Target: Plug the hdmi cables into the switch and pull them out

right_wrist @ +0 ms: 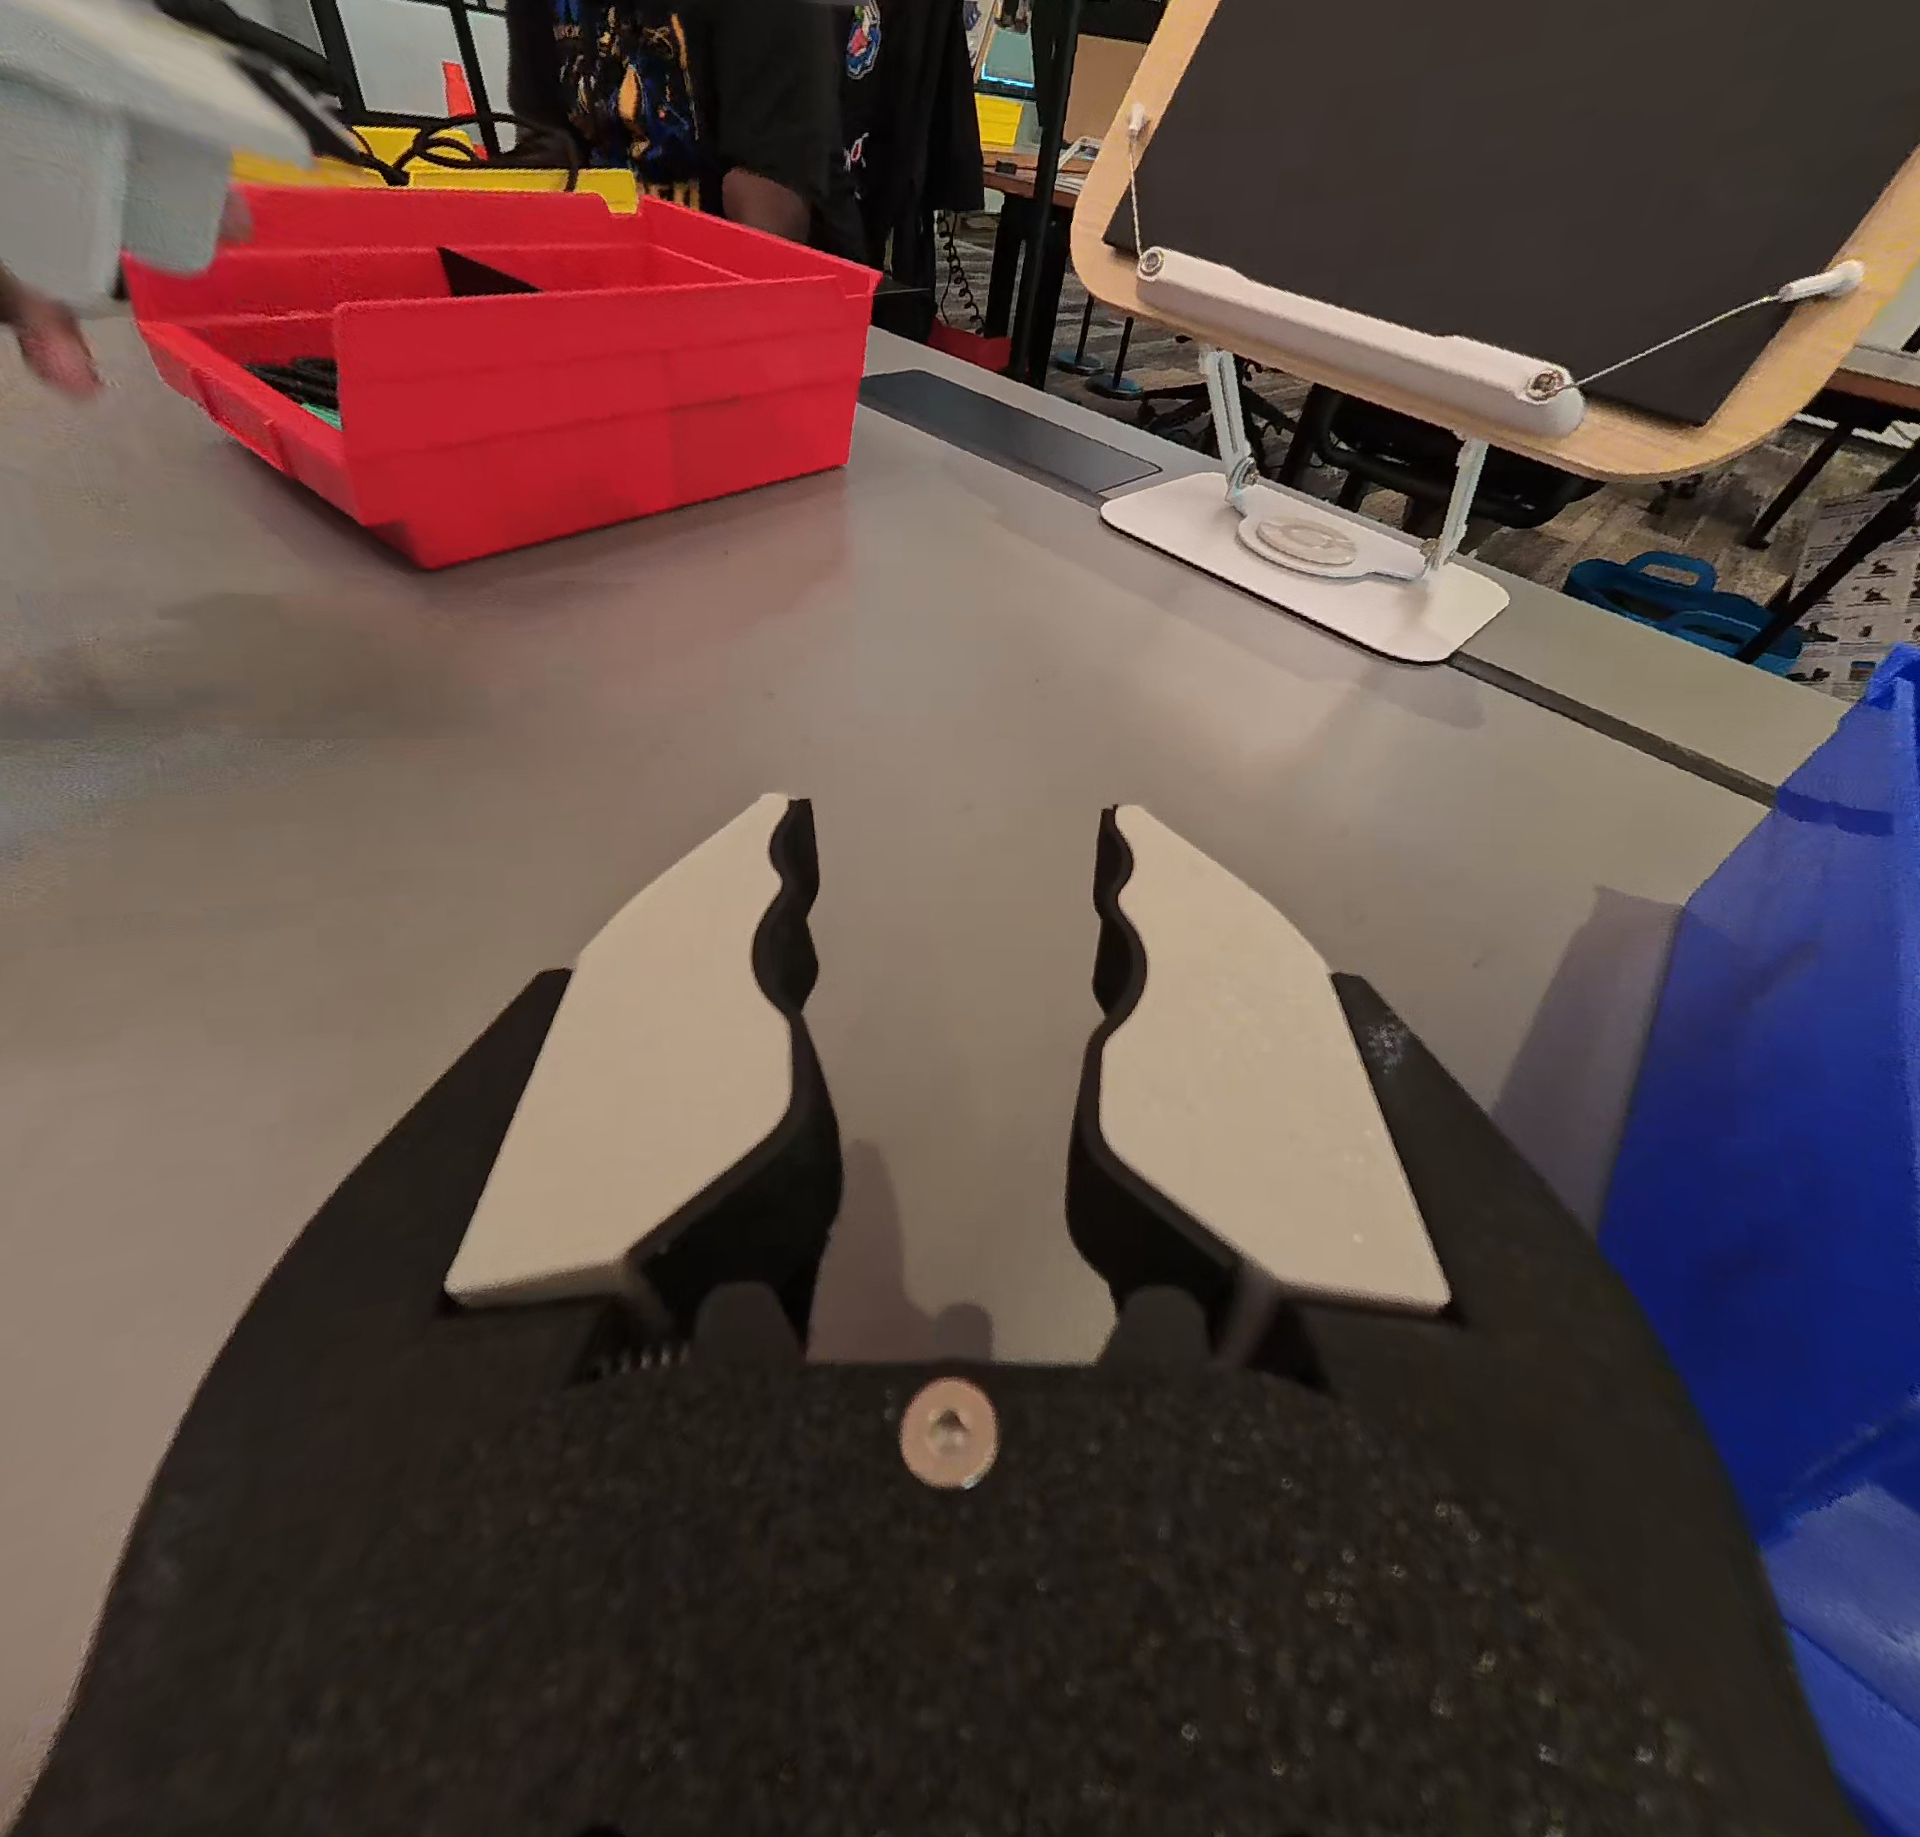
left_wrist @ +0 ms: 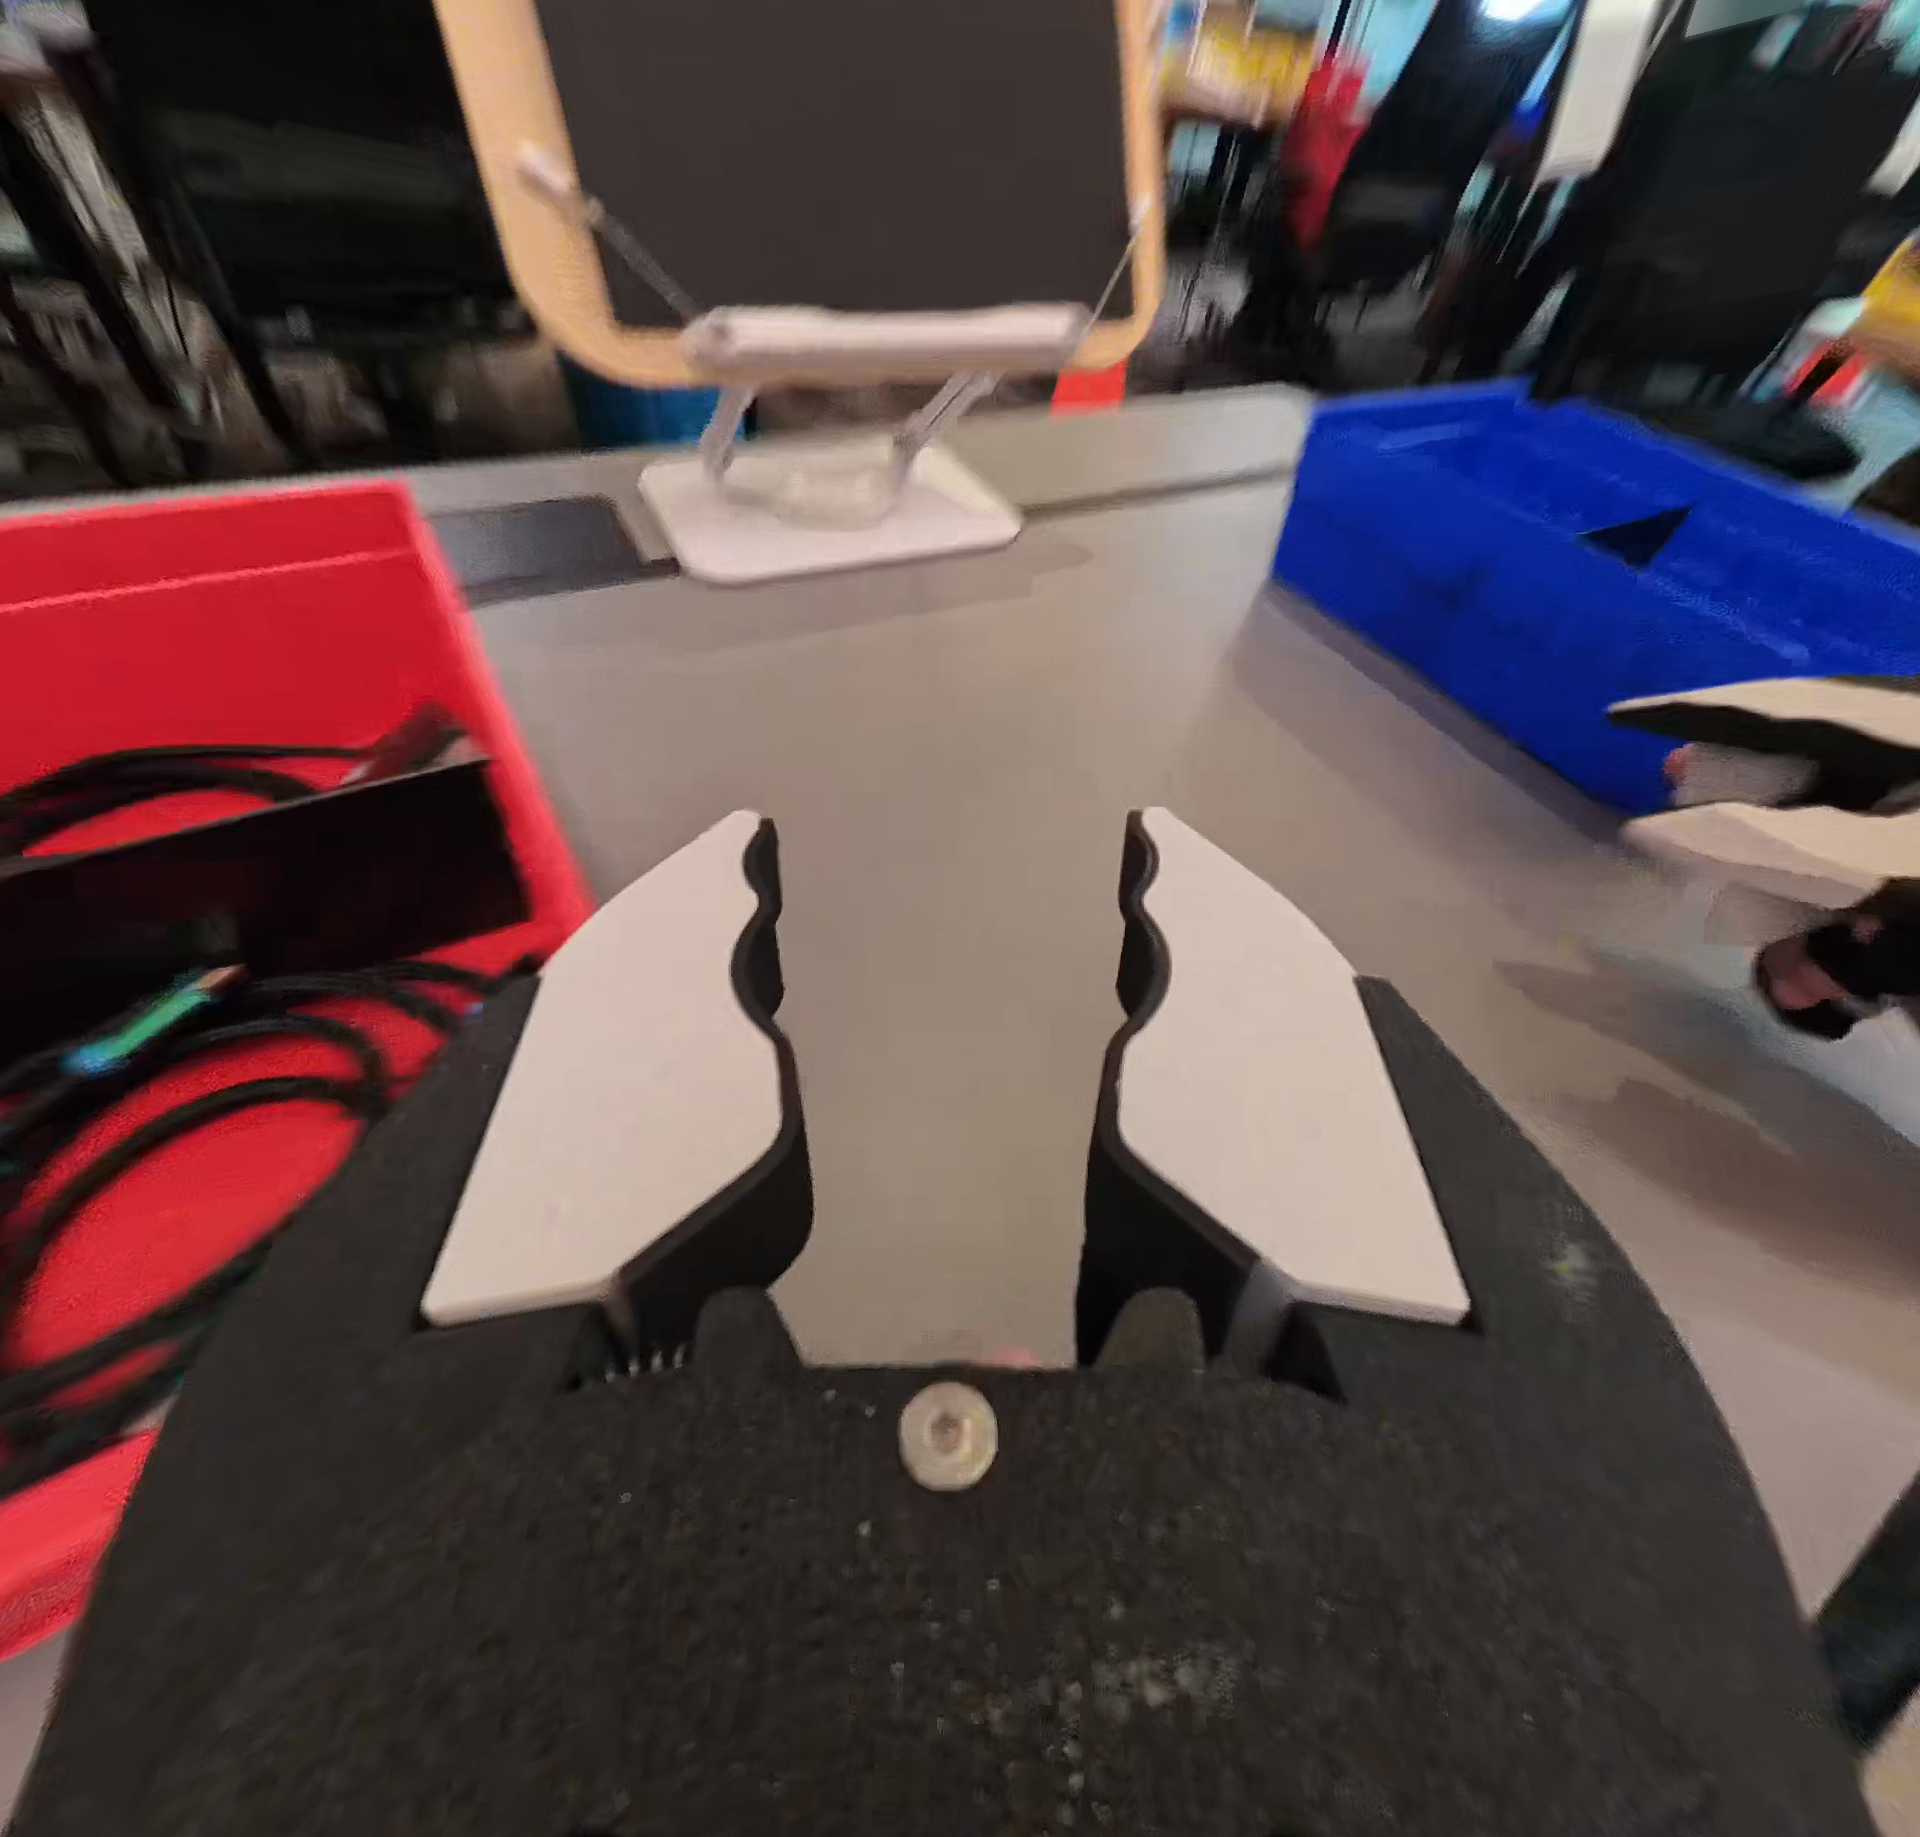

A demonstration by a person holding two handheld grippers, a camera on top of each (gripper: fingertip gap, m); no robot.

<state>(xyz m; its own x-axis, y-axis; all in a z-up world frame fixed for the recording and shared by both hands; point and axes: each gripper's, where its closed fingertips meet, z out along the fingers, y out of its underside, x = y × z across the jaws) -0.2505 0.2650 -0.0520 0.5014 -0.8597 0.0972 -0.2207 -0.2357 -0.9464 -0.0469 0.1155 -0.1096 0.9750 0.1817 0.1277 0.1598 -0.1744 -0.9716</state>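
- Fingers of the left gripper [left_wrist: 951, 826] and right gripper [right_wrist: 956, 816] stand apart, holding nothing, likely readied for picking.
- Black hdmi cables [left_wrist: 197, 1049] lie coiled in the red bin [left_wrist: 312, 634] beside the left gripper; no switch is discernible.
- Grey table [right_wrist: 935, 665] carries a blue bin [left_wrist: 1538, 582] and a stand-mounted board [right_wrist: 1507, 125]; cluttered room behind.

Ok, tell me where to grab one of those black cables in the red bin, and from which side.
Take a black cable on a raised loop or its plug, coming from above: the red bin walls block a side approach. The open left gripper is nearest.
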